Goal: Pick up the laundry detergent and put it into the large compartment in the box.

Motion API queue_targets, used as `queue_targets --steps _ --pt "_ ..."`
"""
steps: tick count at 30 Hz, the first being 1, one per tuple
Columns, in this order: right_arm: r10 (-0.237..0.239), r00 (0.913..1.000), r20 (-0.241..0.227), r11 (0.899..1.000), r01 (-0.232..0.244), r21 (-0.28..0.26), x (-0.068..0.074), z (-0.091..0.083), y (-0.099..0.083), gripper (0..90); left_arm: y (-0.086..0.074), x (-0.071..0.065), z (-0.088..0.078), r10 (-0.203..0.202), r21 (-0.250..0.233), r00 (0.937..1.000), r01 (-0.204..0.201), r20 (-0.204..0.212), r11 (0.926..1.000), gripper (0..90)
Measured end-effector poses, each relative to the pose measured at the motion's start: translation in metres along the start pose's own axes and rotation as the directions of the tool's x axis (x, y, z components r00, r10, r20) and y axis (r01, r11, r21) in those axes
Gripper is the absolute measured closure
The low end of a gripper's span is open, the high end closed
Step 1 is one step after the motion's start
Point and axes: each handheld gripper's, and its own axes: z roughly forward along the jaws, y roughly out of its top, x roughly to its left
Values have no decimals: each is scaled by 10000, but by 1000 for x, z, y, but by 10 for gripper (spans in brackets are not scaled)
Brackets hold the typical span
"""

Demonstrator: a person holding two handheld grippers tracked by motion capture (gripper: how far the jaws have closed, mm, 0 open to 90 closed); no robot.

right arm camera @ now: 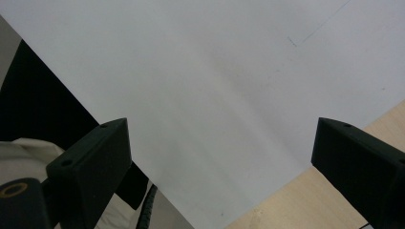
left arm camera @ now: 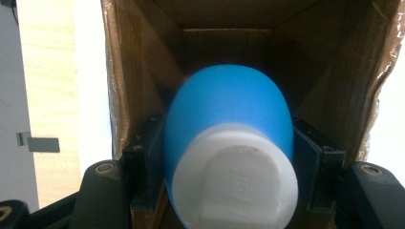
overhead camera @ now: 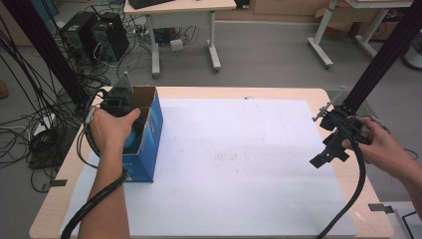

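Even, soft overhead light leaves faint shadows, while the close blue bottle (left arm camera: 229,124) blurs and glare whitens the sheet (right arm camera: 215,95) toward twelve o'clock.

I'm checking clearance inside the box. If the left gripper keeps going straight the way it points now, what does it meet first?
The left gripper, shut on the blue bottle, points into the open cardboard box. Straight ahead, the bottle's rounded end would probably meet the box's brown inner end wall first; the remaining depth is hard to judge.

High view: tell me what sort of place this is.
Probably a lab or office workroom set up for recording: desktop computer towers on the floor amid tangled cables, office desks behind, and a black frame post beside the paper-covered table.
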Motion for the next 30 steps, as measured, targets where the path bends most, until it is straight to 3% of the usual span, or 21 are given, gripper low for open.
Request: queue_targets --steps 15,30 --pt "-70 10000 -8 10000 70 9 1 2 2 59 -5 1 -11 -88 -201 10000 88 -37 9998 292" --pt "12 10000 56 10000 -11 -70 2 -2 0 59 -18 -2 -61 227 -598 9997 -232 -92 9979 129"
